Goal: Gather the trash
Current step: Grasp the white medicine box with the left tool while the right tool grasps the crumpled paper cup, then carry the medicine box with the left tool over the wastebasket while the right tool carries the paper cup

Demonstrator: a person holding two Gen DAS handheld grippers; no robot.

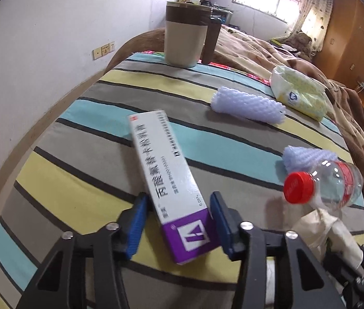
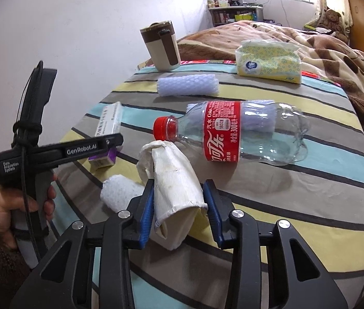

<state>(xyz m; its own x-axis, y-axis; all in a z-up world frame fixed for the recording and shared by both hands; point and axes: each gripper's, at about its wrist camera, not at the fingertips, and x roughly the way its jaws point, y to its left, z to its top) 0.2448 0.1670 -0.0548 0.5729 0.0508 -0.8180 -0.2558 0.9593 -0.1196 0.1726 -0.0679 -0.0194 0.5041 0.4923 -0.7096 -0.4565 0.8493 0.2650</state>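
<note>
On the striped tablecloth, a white and purple medicine box lies between the blue pads of my left gripper, which is shut on its purple end. The same box shows under that gripper in the right wrist view. My right gripper is shut on a crushed white paper cup, a pad on each side. Just beyond it, an empty cola bottle with a red cap lies on its side.
A white foam net sleeve lies mid-table, another behind the bottle, and a third left of the cup. A tissue pack and a brown mug stand at the far edge. A bed with a brown blanket is at the right.
</note>
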